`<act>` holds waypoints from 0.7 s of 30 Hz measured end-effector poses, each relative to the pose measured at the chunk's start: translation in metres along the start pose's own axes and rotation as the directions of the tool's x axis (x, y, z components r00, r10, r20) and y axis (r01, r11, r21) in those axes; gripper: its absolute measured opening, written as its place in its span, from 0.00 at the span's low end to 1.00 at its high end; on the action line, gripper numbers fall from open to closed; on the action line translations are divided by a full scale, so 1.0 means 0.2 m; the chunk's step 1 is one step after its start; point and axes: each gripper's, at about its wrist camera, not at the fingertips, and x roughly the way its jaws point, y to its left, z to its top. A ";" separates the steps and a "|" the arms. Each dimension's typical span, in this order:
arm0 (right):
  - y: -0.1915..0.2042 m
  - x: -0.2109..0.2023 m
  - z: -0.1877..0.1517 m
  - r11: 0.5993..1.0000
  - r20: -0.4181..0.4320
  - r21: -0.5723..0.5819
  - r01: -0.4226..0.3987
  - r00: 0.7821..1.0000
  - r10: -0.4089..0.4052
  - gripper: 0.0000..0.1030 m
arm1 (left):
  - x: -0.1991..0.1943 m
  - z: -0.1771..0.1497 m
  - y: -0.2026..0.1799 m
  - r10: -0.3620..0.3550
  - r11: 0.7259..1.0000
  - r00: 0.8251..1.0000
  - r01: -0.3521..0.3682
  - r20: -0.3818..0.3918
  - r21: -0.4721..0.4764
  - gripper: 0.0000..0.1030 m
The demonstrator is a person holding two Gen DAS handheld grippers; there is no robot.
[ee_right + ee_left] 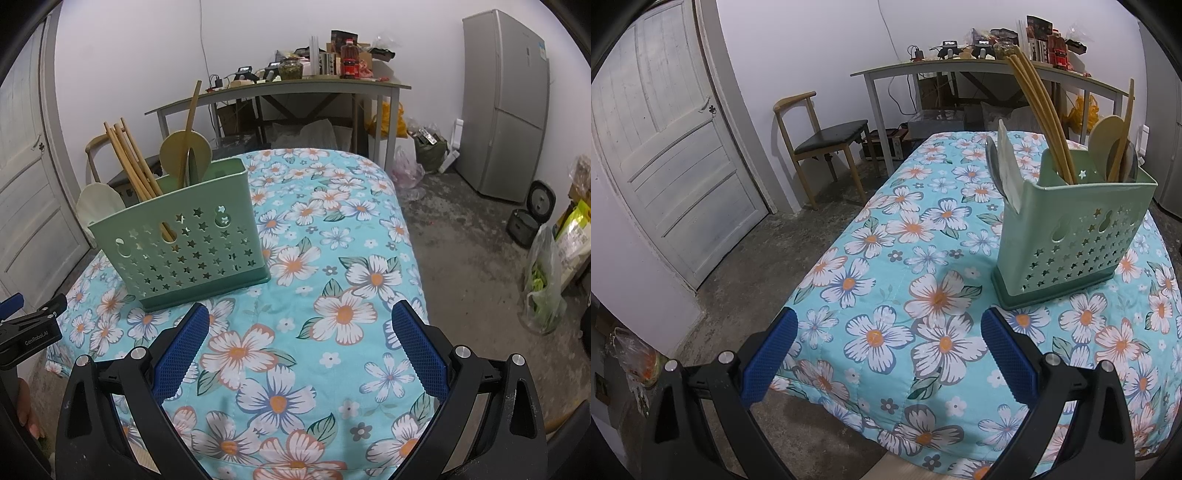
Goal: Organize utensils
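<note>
A green perforated utensil holder (pixel 1067 236) stands upright on the floral tablecloth (pixel 886 295). It holds wooden chopsticks (pixel 1039 110), a wooden spoon (pixel 1108 129), a wooden spatula and a white flat utensil (pixel 1008 166). In the right wrist view the holder (pixel 192 243) sits at the left with the chopsticks (pixel 133 162) and the spoon (pixel 184 151). My left gripper (pixel 888 325) is open and empty, in front and left of the holder. My right gripper (pixel 301 321) is open and empty, in front and right of it. The left gripper also shows at that view's left edge (pixel 29 328).
A wooden chair (pixel 820 144) and a white door (pixel 668 147) are at the left. A cluttered grey desk (pixel 280 88) stands behind the table. A grey fridge (pixel 506 107), a rice cooker (pixel 528 218) and bags (pixel 546 280) are on the right.
</note>
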 end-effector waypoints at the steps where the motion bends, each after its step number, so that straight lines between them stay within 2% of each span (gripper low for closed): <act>1: 0.00 0.00 0.00 1.000 0.001 0.000 0.000 1.000 0.000 0.92 | 0.00 0.00 0.00 0.000 1.000 1.000 0.000 0.000 0.000 0.95; 21: 0.00 0.00 0.00 1.000 0.000 0.000 -0.001 1.000 0.001 0.92 | -0.01 0.00 0.00 0.000 1.000 1.000 0.000 0.001 -0.001 0.95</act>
